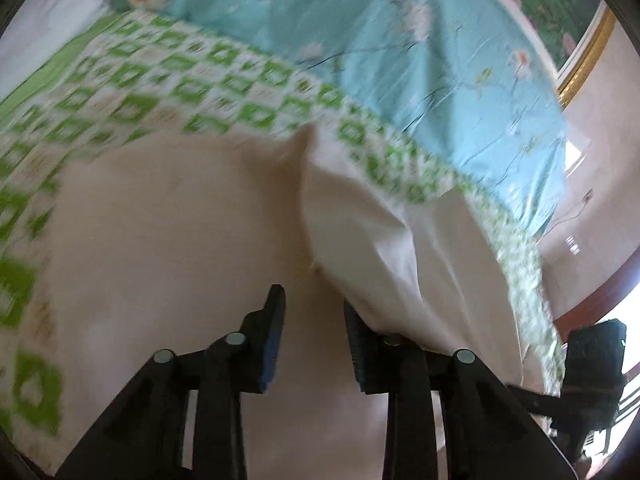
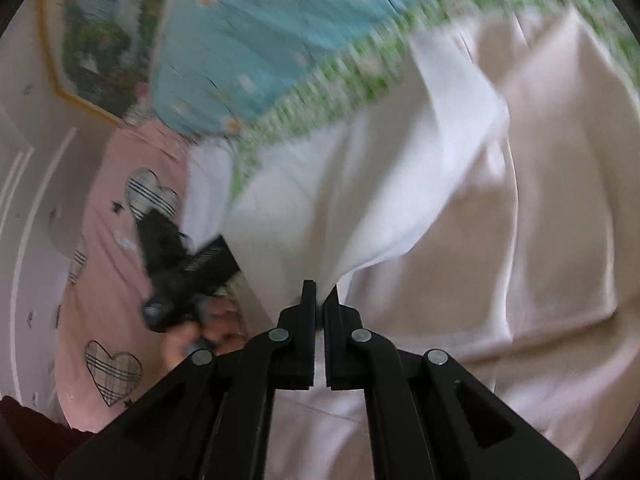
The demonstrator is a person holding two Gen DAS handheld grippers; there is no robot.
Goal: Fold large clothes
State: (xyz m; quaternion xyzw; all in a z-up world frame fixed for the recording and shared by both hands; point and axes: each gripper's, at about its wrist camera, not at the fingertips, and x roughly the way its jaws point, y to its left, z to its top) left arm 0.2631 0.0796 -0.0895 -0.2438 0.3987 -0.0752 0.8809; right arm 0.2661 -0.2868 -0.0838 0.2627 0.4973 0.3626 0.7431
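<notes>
A large white garment [image 1: 168, 232] lies spread on a bed. In the left wrist view my left gripper [image 1: 314, 304] is open just above the cloth, with a raised fold [image 1: 360, 220] draped over its right finger. In the right wrist view my right gripper [image 2: 320, 294] is shut on a pinched edge of the white garment [image 2: 360, 184] and holds it lifted, so the cloth hangs in a taut fold. The left gripper [image 2: 180, 268] shows there as a black blur to the left, with the hand that holds it.
A green-and-white patterned sheet [image 1: 168, 80] covers the bed under the garment. A turquoise floral quilt [image 1: 400, 48] lies beyond it. A framed picture [image 1: 560, 8] hangs on the wall. The person's pink heart-print top [image 2: 112, 280] is at the left.
</notes>
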